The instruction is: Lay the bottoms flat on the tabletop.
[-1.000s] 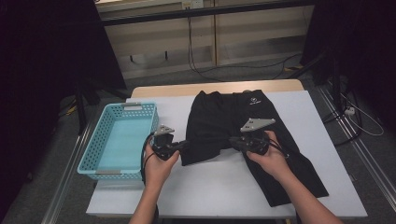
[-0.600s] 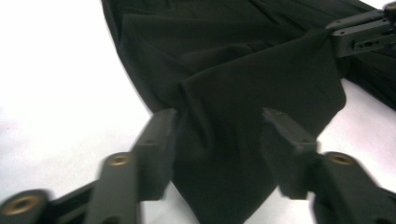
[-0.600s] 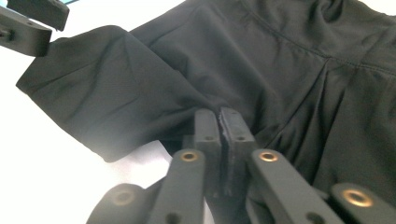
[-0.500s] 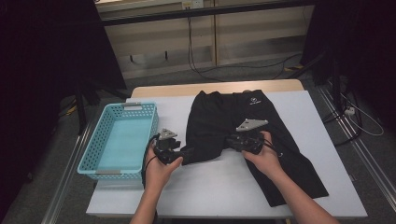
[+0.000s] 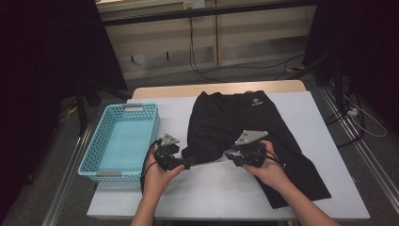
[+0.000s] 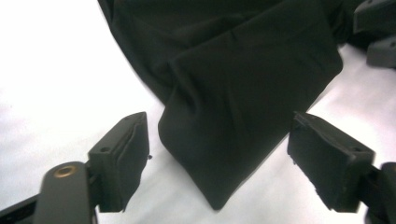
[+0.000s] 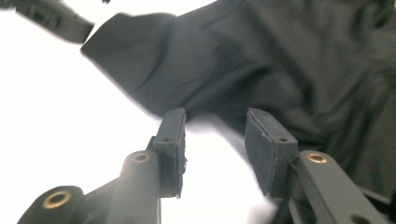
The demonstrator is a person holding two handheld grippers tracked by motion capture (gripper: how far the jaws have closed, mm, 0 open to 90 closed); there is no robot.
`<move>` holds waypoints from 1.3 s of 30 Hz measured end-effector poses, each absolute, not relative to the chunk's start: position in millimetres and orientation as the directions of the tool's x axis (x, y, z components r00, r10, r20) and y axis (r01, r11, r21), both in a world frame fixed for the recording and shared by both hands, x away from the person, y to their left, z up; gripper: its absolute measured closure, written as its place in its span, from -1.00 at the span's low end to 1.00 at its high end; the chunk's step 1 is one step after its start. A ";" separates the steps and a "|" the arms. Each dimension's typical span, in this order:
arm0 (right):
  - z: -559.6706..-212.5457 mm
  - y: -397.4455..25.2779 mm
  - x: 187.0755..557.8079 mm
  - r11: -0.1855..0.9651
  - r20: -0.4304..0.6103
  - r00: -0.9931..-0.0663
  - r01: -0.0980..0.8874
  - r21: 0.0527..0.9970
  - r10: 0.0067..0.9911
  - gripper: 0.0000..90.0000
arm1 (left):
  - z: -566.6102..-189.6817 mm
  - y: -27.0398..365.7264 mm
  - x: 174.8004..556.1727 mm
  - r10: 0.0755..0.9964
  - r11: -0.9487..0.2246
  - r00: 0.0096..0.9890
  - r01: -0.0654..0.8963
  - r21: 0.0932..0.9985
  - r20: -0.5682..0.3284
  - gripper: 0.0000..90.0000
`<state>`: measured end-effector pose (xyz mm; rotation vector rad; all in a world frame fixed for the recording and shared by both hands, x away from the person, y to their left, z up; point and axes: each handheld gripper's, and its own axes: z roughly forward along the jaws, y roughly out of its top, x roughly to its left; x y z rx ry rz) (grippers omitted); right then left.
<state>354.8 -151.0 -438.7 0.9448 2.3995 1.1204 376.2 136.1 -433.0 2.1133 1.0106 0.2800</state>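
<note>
Shorts [image 5: 244, 136] are lying spread on the white table [image 5: 216, 188], and your left gripper [image 6: 217, 154] is hanging released, jaws wide around their folded corner. Your right gripper [image 7: 215, 144] is also gaping at the near hem, beside a blue basket [image 5: 123, 141].

Light-blue basket [image 5: 106, 141] on white table [image 5: 226, 188] — cables on floor behind.

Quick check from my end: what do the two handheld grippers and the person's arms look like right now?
Both are black handheld units. The left gripper and the right gripper each carry a grey three-cornered plate on top and trail a black cable. Up close, the jaws are flat, blocky black pads on dark arms with brass-coloured rivets at the joints. The person's forearms are bare, with no sleeves or gloves in the high view.
</note>
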 end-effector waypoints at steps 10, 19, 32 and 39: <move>-455.5 -123.4 360.9 0.523 -0.019 -0.756 0.435 0.733 0.655 0.55 | -444.9 136.6 374.4 0.724 -0.434 0.679 0.586 0.684 -0.123 0.18; -459.4 -120.6 367.6 0.491 0.020 -0.750 0.452 0.745 0.661 0.97 | -444.2 128.8 370.4 0.707 -0.414 0.667 0.661 0.626 -0.235 0.91; -417.7 -153.5 351.5 0.420 0.069 -0.754 0.437 0.795 0.654 0.99 | -396.5 127.3 360.8 0.667 -0.320 0.697 0.587 0.743 -0.263 1.00; -413.3 -169.0 354.3 0.379 0.094 -0.729 0.457 0.805 0.679 0.98 | -401.5 131.1 365.5 0.688 -0.311 0.678 0.598 0.739 -0.259 1.00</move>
